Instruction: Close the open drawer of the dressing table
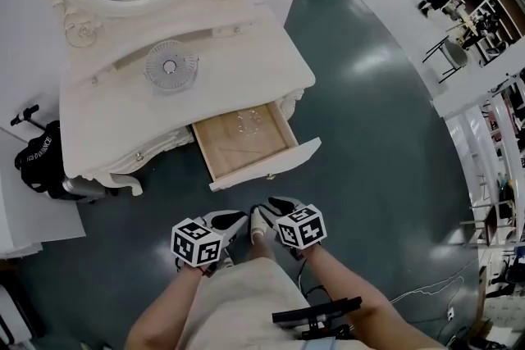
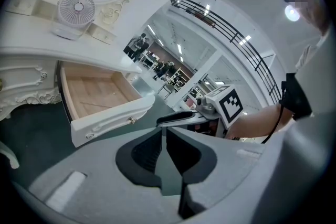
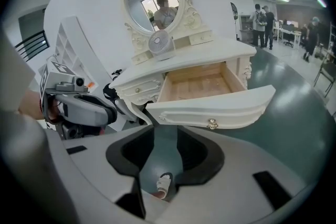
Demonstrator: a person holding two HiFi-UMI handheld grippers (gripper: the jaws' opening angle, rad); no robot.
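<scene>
The white dressing table (image 1: 107, 115) has its wooden drawer (image 1: 246, 145) pulled open. Both grippers hover before it: left gripper (image 2: 163, 136) nearly closed, empty; right gripper (image 3: 166, 136) released, empty.

Dressing table (image 1: 107, 119): cream-white throughout, with carved scroll pattern on the legs and mirror frame. Drawer (image 1: 271, 164): white front, pale natural wood inside with visible grain. Fan (image 1: 171, 65): white. Floor (image 1: 369, 135): dark teal, glossy. Bag (image 1: 41, 164) at the table's left edge: black, white lettering. Left gripper (image 2: 163, 134) and right gripper (image 3: 166, 136): grey bodies, dark inner faces, black-and-white square marker patterns.
</scene>
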